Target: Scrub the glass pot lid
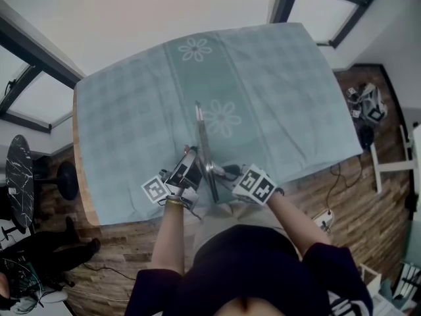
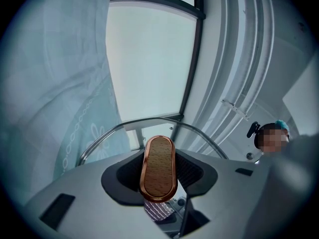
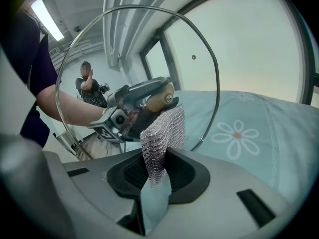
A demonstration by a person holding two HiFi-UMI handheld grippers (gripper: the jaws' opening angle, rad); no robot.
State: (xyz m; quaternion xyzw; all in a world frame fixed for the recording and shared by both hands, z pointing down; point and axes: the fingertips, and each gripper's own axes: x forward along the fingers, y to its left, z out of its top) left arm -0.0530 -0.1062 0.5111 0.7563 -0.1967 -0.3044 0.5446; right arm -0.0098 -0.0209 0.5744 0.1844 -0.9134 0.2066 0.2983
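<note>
Upright glass lid (image 1: 202, 143) blocks centre front; tablecloth (image 1: 131, 124) open either side, beyond.

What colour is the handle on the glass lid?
The handle is light brown wood with a coppery rim, clearest in the left gripper view.

Lab-like test room; cloth-covered table (image 1: 125, 137); wood floor (image 1: 329, 193); loose cables (image 1: 337, 171); equipment stand (image 1: 395, 166); tall windows (image 1: 322, 8)

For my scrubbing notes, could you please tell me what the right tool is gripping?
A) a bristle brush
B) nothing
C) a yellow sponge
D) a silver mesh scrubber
D: the right gripper view shows the right tool shut on a silver mesh scrubber beside the glass lid.
</note>
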